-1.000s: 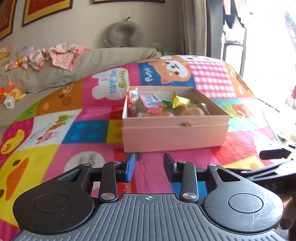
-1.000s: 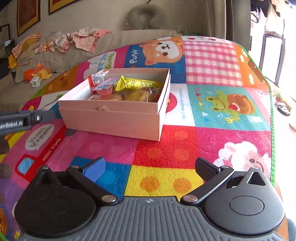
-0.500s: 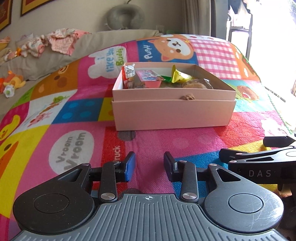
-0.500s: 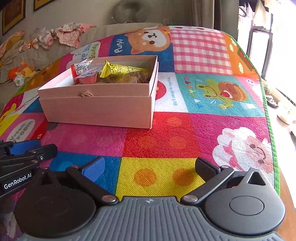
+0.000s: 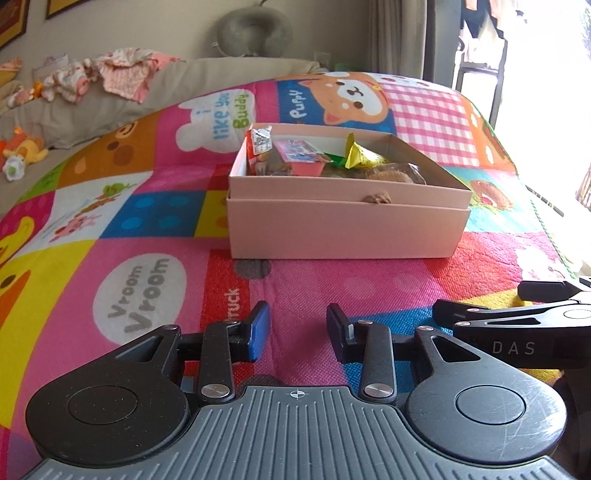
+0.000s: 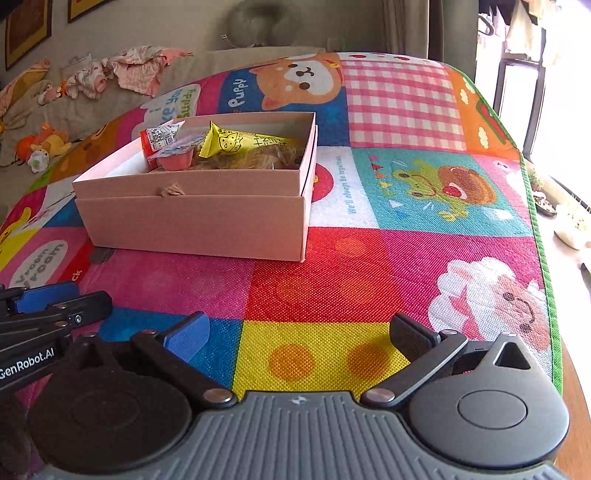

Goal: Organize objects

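While spread over the whole bench, colourful cartoon play mat (image 5: 147, 229) under everything, green-edged on the right. Behind it, grey sofa (image 5: 110, 99) strewn with pink clothes (image 5: 122, 74), plus a grey neck pillow (image 5: 255, 33) on top. Toward the far middle of the mat, open pink box (image 5: 343, 229), lower tray nested in a wider sleeve, holding snacks: yellow wrapped packet (image 6: 243, 142), red-and-silver sachet (image 6: 157, 138), pink jelly cup (image 6: 173, 158), brownish pastries underneath. Near edge, well apart from the box: left hand-held gripper (image 5: 297, 326) with a modest gap between blue and black pads, nothing between them; right hand-held gripper (image 6: 299, 332) spread wide, likewise empty, just beside the left one.
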A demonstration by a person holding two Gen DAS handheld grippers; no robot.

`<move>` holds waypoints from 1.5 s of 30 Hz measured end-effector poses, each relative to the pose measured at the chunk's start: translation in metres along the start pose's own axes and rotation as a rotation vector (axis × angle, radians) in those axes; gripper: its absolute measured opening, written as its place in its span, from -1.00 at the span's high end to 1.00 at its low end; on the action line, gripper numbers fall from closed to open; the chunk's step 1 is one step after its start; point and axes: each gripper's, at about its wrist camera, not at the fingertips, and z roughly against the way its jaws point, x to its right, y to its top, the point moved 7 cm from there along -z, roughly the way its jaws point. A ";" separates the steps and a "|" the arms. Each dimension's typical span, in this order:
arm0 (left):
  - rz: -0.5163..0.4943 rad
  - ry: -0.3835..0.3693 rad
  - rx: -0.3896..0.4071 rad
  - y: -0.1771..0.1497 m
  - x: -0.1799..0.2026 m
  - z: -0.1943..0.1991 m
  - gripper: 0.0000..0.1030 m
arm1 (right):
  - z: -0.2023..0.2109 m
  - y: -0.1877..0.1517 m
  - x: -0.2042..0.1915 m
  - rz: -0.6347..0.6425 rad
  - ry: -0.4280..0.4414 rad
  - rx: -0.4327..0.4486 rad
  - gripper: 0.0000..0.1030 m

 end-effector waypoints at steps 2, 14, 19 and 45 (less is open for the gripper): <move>0.010 -0.007 0.000 0.001 -0.001 -0.001 0.25 | 0.000 0.000 0.000 0.001 -0.001 0.001 -1.00; -0.005 0.005 -0.001 0.000 0.000 -0.001 0.25 | 0.001 0.000 -0.001 0.002 -0.003 0.002 -1.00; 0.002 -0.001 -0.001 0.000 0.000 -0.001 0.25 | 0.001 0.000 -0.001 0.002 -0.003 0.002 -1.00; 0.019 -0.013 0.001 0.001 -0.002 -0.001 0.25 | 0.001 0.000 -0.001 0.001 -0.003 0.002 -1.00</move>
